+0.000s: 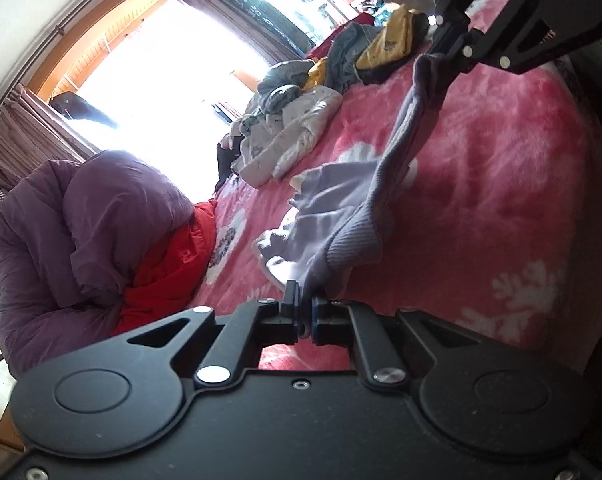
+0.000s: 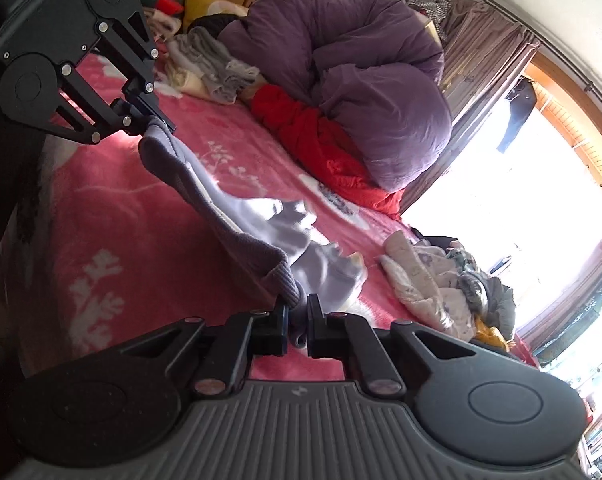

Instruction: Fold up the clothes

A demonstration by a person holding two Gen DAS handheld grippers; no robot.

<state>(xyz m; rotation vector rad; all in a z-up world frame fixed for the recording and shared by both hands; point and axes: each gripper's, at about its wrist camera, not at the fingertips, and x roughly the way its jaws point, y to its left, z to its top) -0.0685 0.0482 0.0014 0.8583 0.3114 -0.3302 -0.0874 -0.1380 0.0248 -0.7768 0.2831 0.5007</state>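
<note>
A pale lavender-grey knit garment (image 1: 341, 216) with a ribbed hem hangs stretched between my two grippers above the pink bed. My left gripper (image 1: 306, 312) is shut on one end of its hem. My right gripper (image 1: 447, 54) shows at the upper right of the left wrist view, shut on the other end. In the right wrist view the right gripper (image 2: 299, 320) is shut on the garment (image 2: 261, 236), and the left gripper (image 2: 159, 120) holds the far end at upper left. The rest of the garment droops onto the blanket.
The pink flowered blanket (image 1: 501, 184) covers the bed. A purple duvet (image 1: 81, 232) and a red cloth (image 1: 169, 272) are heaped at one end. A pile of unfolded clothes (image 1: 293, 132) lies at the other end. Folded grey items (image 2: 217, 68) lie near the duvet. A bright window is behind.
</note>
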